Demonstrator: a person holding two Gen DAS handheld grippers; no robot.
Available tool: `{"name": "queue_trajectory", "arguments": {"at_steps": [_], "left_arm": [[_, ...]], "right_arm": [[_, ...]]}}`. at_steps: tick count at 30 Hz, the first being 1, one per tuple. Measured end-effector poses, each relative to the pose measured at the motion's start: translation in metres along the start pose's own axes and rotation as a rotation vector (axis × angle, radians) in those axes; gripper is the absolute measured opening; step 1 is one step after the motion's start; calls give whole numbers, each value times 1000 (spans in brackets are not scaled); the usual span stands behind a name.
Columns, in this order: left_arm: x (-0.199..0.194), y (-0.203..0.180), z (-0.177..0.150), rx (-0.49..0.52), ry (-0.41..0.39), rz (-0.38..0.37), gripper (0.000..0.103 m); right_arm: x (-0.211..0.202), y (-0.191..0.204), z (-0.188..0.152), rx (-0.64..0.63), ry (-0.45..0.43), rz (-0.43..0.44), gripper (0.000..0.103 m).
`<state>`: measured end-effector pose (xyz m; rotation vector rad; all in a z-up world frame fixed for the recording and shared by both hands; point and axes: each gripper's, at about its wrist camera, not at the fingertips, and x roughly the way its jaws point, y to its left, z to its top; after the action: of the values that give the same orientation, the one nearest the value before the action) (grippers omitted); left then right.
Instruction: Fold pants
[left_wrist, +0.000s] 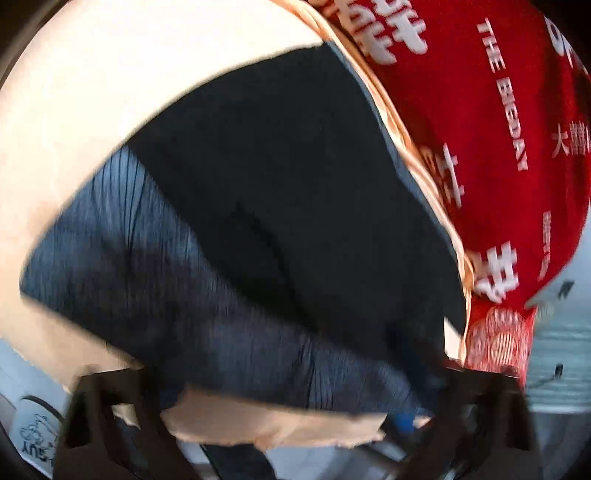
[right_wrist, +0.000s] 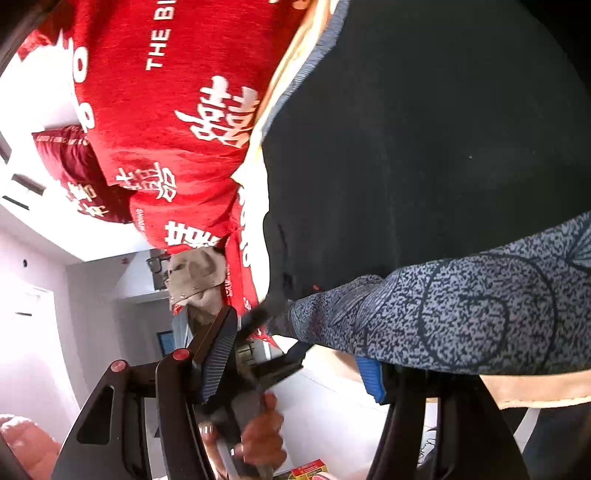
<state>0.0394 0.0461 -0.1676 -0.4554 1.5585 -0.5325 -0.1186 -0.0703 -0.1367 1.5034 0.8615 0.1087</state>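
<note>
My left tool (left_wrist: 280, 424) and right tool (right_wrist: 306, 373) each sit part-open at the pants' (left_wrist: 277, 192) patterned edge on the bed (left_wrist: 92, 92); whether either has hold of it, I cannot tell. A shallow or one-sided bite risks the hem slipping free, skewing the fold.

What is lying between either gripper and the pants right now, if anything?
Nothing visible. The grey waistband of the pants runs right up to the left gripper and drapes past one finger of the right gripper. The red blanket lies beside the pants, not over them.

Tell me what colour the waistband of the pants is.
Speckled grey-blue waistband on near-black pants; clearest in the right wrist view.
</note>
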Motion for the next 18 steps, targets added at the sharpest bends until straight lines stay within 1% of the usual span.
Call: {"name": "queue_trajectory", "arguments": {"at_steps": [1,2,3,5,7,11,12,14,15,16,17,18], "left_arm": [[3,-3,4,4,6,25,69],[6,-6,8,21,9,29,60],[7,-8,9,38,13,32,56],[7,-13,12,80,33,36,55],[8,-19,12,109,46,39,55],[10,-28,14,157,73,60,55],[10,-25,14,162,78,68,55],[11,-20,13,175,86,90,55],[12,-21,13,182,86,101,55],[8,-15,9,189,81,112,43],[7,-13,8,198,78,137,32],[6,-14,9,196,83,147,32]], "right_arm": [[0,-4,0,-2,3,-8,65],[-1,-8,-1,1,7,-20,65],[-3,-14,-4,2,10,-34,65],[-13,-35,-6,10,4,-78,65],[-29,-61,-12,64,-29,-115,65],[-64,-96,-21,149,-121,-129,65],[-75,-104,-23,178,-158,-110,65],[-90,-119,-25,246,-224,-32,64],[-95,-123,-25,270,-244,-10,64],[-98,-125,-25,285,-258,-2,50],[-103,-125,-24,299,-276,-13,21],[-108,-125,-23,319,-288,-24,5]]}}
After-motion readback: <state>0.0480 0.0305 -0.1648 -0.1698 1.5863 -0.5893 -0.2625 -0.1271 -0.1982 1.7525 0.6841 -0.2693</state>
